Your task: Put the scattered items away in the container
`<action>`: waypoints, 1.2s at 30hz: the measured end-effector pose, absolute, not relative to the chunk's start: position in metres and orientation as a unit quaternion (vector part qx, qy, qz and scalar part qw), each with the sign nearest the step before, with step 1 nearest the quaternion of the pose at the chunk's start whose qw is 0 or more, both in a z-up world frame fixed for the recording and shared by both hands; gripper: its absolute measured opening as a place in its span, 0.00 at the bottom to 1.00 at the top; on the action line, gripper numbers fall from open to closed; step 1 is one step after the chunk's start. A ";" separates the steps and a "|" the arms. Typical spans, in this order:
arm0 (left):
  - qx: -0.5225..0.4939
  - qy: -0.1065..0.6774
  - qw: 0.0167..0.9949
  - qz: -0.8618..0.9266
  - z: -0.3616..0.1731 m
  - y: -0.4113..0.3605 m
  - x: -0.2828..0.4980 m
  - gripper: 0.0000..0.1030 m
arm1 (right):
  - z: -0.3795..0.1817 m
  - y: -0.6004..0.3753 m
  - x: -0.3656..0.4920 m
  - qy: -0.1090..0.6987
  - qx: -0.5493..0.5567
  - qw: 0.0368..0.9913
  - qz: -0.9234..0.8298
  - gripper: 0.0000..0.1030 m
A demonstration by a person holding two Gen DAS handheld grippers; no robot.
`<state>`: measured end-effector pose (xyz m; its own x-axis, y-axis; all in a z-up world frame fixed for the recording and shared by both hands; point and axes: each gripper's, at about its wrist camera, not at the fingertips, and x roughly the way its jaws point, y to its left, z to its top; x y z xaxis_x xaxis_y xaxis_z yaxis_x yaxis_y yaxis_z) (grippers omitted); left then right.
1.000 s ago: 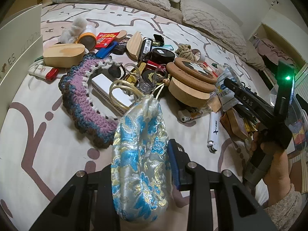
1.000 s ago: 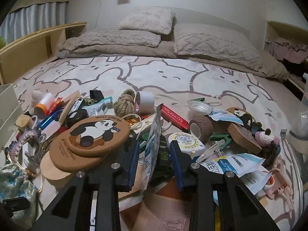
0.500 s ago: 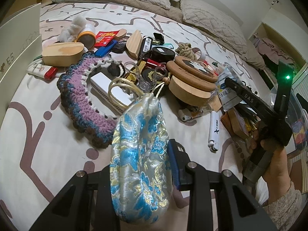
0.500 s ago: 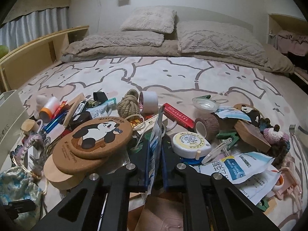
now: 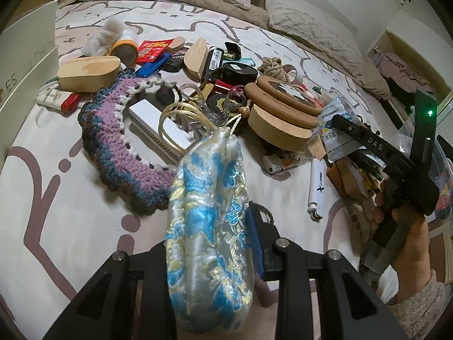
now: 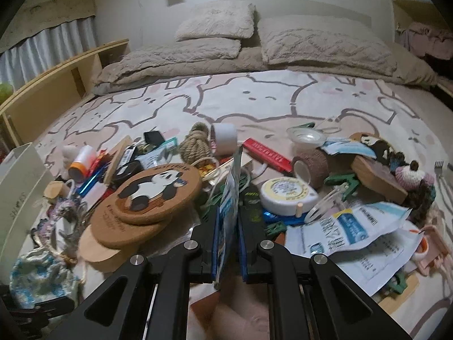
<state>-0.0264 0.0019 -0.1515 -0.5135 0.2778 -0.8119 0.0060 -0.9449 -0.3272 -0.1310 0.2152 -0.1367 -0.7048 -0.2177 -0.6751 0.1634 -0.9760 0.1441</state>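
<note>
My left gripper (image 5: 211, 243) is shut on a blue and silver brocade drawstring pouch (image 5: 208, 226) and holds it upright over the bedsheet; the pouch also shows low left in the right wrist view (image 6: 42, 276). My right gripper (image 6: 228, 223) is shut on a thin blue and white packet (image 6: 230, 198), held edge-on above the pile; the gripper also shows at the right of the left wrist view (image 5: 339, 121), clamping the same packet (image 5: 331, 130). Scattered items cover the bed: panda cork coasters (image 6: 158, 189), a crocheted purple ring (image 5: 113, 130), a rope ball (image 6: 196, 143).
A white box wall (image 6: 19, 195) stands at the left edge, also seen in the left wrist view (image 5: 25, 56). A clear plastic bin (image 5: 441, 170) sits at the far right. Pillows (image 6: 317, 45) lie at the bed's head. A tape measure (image 6: 286, 195) and paper packets (image 6: 356, 232) lie right.
My right gripper closed on the blue and white packet and lifted it slightly. My left gripper kept hold of the pouch and barely moved.
</note>
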 end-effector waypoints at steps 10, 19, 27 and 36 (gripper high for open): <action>-0.488 -0.149 0.083 0.856 -0.155 0.004 -0.026 0.21 | -0.141 0.211 -0.130 -0.028 0.393 0.102 -0.913 0.12; -0.491 -0.176 0.095 0.848 -0.157 0.002 -0.027 0.11 | -0.153 0.202 -0.134 -0.014 0.411 0.105 -0.906 0.15; -0.488 -0.187 0.103 0.846 -0.152 0.001 -0.025 0.06 | -0.148 0.209 -0.132 -0.034 0.402 0.096 -0.910 0.14; -0.472 -0.192 0.113 0.853 -0.139 -0.001 -0.024 0.06 | -0.135 0.214 -0.125 -0.056 0.393 0.099 -0.912 0.12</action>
